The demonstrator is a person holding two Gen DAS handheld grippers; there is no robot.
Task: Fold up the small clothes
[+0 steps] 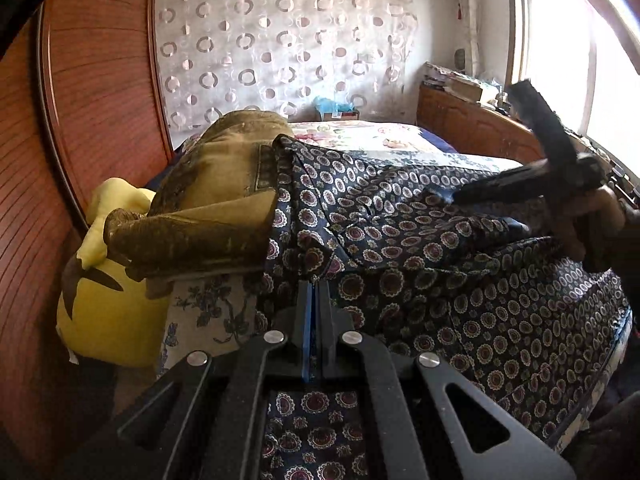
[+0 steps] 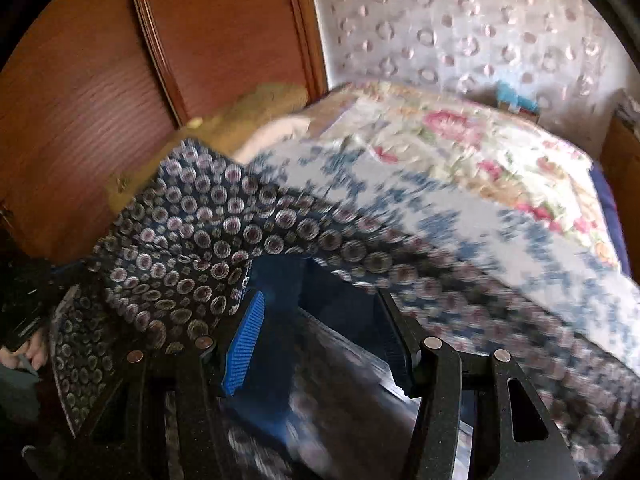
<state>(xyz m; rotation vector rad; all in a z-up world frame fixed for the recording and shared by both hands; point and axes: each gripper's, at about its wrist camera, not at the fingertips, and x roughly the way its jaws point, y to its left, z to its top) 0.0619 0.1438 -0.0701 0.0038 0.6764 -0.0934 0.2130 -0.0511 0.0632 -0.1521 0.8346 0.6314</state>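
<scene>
The bed (image 2: 460, 184), floral-covered, is best seen from the right wrist. A dark patterned garment (image 1: 420, 248) is spread over its near edge. Olive trousers (image 1: 216, 200) are sharp only in the left view. The left gripper (image 1: 316, 296) is clamped on the garment; the right gripper (image 2: 320, 320) jaws are held wide.

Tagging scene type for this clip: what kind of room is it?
Most likely a home bedroom: a bed with a floral bedspread, a wooden wardrobe beside it, and a circle-patterned curtain behind. The navy patterned garment lies on the bed.
</scene>
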